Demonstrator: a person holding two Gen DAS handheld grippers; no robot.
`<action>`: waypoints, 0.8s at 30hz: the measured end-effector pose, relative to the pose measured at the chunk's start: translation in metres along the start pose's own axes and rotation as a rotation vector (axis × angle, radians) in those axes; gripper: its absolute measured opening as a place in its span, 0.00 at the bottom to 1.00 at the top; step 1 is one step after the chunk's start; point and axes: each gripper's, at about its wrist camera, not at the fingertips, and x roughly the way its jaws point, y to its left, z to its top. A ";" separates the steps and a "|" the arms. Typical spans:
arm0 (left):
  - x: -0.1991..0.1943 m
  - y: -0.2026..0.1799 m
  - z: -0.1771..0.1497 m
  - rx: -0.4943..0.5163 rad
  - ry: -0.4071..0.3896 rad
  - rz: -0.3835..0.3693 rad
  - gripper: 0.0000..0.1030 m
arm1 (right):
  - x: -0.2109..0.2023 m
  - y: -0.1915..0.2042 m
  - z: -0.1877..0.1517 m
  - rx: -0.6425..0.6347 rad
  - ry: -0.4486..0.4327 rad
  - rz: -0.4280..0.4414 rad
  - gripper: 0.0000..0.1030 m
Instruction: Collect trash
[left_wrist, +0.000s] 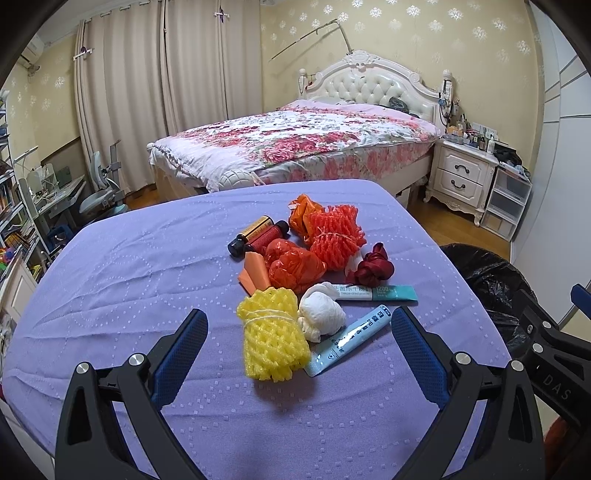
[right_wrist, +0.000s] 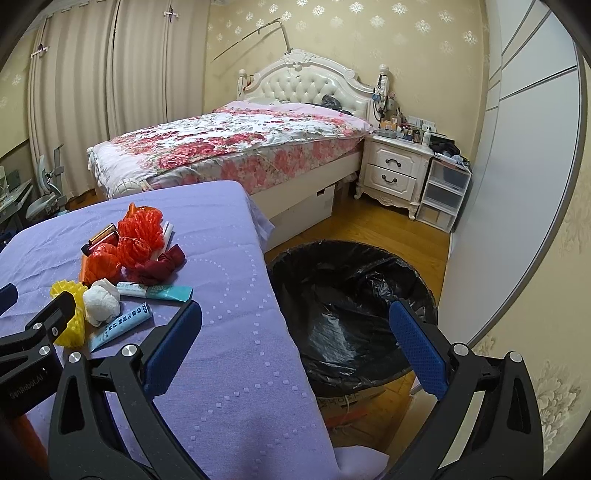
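On the dotted lilac cloth surface (left_wrist: 129, 280), a knobbly yellow foam net roll (left_wrist: 272, 334) lies at twelve o'clock between the left gripper (left_wrist: 299, 341)'s spread jaws, while the right gripper (right_wrist: 295, 338)'s jaws gape over the crinkled black-lined bin (right_wrist: 354, 295).

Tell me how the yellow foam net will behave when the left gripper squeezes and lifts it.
The yellow foam net looks like soft mesh, so it will probably compress between the pads rather than resist. It seems very light for its bulk. A string ties its middle, so it should stay bundled and is unlikely to roll. The left gripper is open around it.
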 end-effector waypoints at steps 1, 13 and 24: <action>0.000 0.000 0.000 -0.001 -0.001 0.001 0.94 | 0.000 0.000 0.000 0.000 0.000 0.000 0.96; 0.000 0.000 0.000 0.000 0.001 0.000 0.94 | 0.001 0.000 0.000 0.000 0.002 0.000 0.96; 0.001 0.000 0.000 -0.001 0.003 0.000 0.94 | 0.002 -0.002 -0.001 0.000 0.005 0.001 0.96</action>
